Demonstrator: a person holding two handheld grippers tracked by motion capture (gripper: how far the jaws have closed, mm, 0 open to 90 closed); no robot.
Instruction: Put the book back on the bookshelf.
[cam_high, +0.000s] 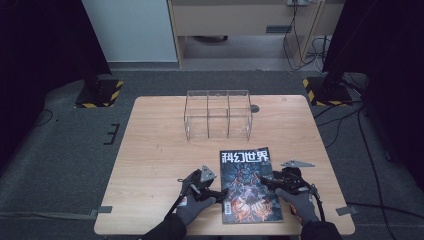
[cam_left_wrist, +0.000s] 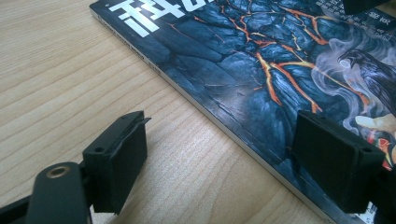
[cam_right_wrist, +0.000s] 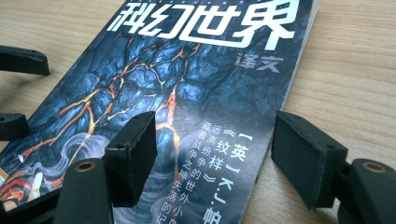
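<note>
magazine (cam_high: 250, 186): flat on table (cam_high: 150, 150), lower centre of high view
left gripper (cam_left_wrist: 219, 156): jaws spread, straddling magazine's left edge
right gripper (cam_right_wrist: 212, 156): jaws spread over right edge, possibly touching cover
clear rack (cam_high: 218, 114): upper centre, well apart

- High view looks forward and down across the whole light wooden table (cam_high: 150, 150).
- Both gripper views sit low and close, sharing the dark lava-patterned magazine (cam_left_wrist: 243, 60) at the table's near edge.
</note>
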